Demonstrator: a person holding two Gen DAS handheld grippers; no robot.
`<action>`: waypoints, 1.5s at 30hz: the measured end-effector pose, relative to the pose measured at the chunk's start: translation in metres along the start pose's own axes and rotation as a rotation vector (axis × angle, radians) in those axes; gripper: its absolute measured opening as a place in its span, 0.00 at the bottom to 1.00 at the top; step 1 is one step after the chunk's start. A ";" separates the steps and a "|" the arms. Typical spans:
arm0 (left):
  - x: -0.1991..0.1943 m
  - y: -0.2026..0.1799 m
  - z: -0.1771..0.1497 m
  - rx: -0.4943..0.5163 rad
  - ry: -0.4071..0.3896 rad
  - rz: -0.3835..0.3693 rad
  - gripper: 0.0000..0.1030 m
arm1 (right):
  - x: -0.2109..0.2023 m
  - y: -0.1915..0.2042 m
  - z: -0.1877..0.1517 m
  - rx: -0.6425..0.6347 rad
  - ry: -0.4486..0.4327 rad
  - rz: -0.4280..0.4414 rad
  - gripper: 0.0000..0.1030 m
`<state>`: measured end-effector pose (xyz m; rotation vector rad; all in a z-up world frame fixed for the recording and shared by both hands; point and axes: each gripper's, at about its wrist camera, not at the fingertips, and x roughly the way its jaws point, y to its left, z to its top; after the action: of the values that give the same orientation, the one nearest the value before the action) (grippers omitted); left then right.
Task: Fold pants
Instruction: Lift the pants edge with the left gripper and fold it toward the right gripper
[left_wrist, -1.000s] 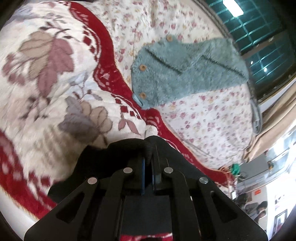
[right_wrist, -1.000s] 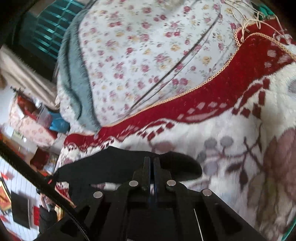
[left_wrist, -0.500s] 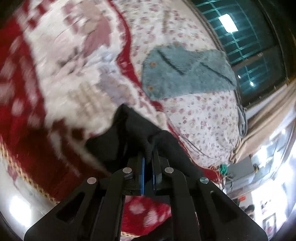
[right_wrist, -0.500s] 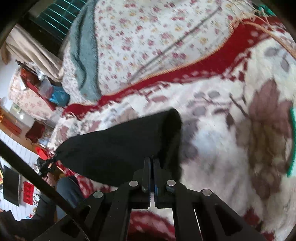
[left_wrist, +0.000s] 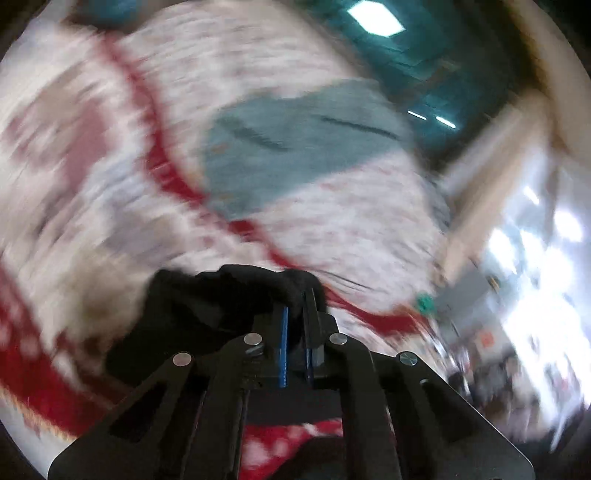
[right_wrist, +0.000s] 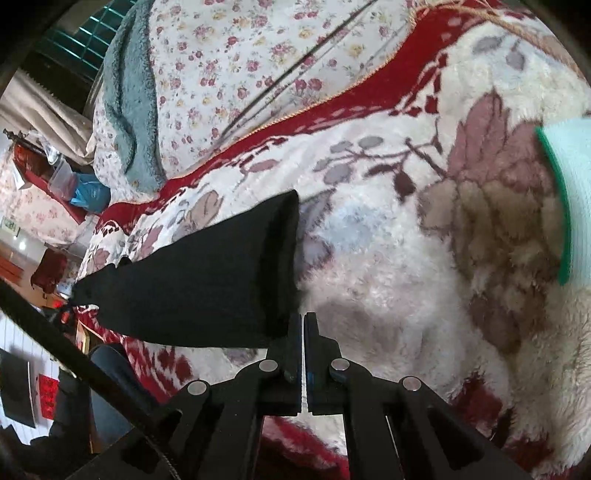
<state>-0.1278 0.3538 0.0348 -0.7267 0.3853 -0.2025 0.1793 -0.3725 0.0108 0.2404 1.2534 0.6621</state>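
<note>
Gripping black pants (right_wrist: 207, 280) in both closed tongs, left (left_wrist: 295, 295) and right (right_wrist: 303, 317), above blanket (right_wrist: 388, 258); best lifted level, edges aligned

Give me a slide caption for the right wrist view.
Right gripper pinches the black pants above the blanket.

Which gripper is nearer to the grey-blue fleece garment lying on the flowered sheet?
Left. The left gripper faces the fleece garment just ahead; from the right gripper it lies far off.
</note>
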 end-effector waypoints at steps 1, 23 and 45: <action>-0.004 -0.012 -0.001 0.067 0.012 -0.028 0.05 | -0.001 0.003 0.001 -0.007 0.002 0.000 0.01; -0.050 0.045 -0.042 -0.483 -0.337 0.346 0.37 | 0.058 0.107 0.031 -0.120 0.112 -0.145 0.14; 0.060 0.023 -0.084 -0.224 0.168 0.508 0.03 | 0.071 0.089 0.019 -0.127 0.255 -0.203 0.15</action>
<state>-0.1067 0.3013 -0.0538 -0.8101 0.7471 0.2651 0.1784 -0.2576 0.0061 -0.0787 1.4514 0.6064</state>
